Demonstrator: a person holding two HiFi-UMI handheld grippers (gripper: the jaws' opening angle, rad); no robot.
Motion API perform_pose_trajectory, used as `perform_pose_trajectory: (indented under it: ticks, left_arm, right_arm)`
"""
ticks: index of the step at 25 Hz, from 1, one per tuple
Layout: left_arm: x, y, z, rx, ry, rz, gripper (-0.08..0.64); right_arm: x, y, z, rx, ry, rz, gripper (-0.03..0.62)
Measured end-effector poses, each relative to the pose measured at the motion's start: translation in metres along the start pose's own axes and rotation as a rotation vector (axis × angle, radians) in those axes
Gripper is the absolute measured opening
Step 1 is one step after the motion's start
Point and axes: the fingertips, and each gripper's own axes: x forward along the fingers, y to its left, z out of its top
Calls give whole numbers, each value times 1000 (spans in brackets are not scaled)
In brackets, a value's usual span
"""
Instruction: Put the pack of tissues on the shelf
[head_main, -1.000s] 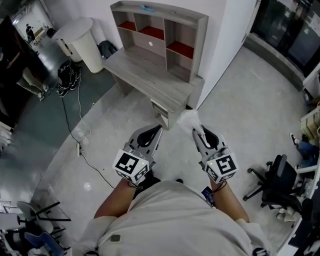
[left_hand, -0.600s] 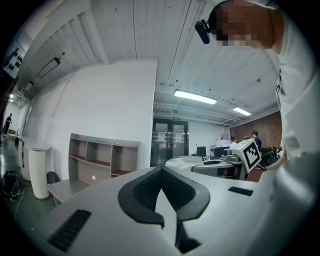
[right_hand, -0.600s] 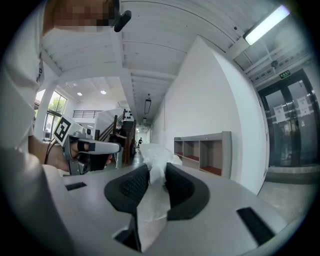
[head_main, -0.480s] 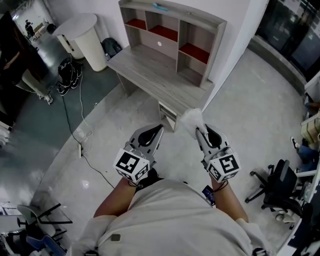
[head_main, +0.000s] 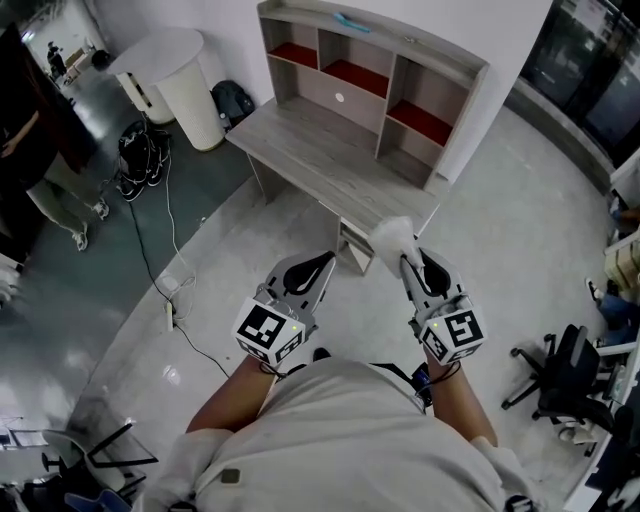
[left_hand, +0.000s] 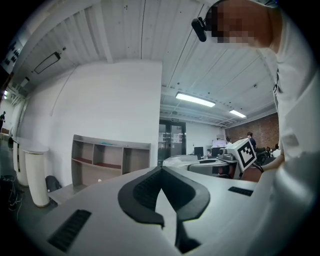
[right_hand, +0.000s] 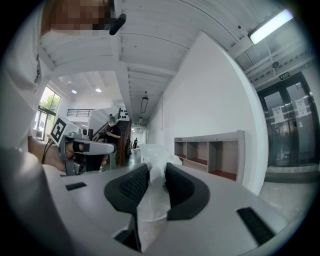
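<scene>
Holding the pack of tissues (head_main: 392, 238) by its crumpled end in the narrowed jaws of the right gripper (head_main: 407, 262), left gripper (head_main: 320, 266) closed and empty, a person stands short of the desk shelf (head_main: 372, 62), where that thin plastic pinch could slip free.

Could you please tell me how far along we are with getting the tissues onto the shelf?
Done: the pack of tissues is picked up, pinched between the right gripper's jaws. In hand: it is held above the floor, short of the desk, with the left gripper shut and empty beside it. Left: reaching the shelf unit, which holds no tissues, and setting the pack inside.
</scene>
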Motion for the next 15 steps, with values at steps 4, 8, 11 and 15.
perform_pose_trajectory:
  ticks: [4,8,11,15]
  left_arm:
    - [-10,26,-1,-1,3,-4,15]
    - [-9,41,0,-2,-1,-3,15]
    - [-4,52,-1,-4,0,7,15]
    - [9,70,-5,-5,9,26,15]
  right_arm:
    - [24,13,2,-2,-1,-5,109]
    - [41,17,1,-6,12,4,109]
    - [52,13,-2,-6,18,17,109]
    - [75,0,-5,-7,21,35,109]
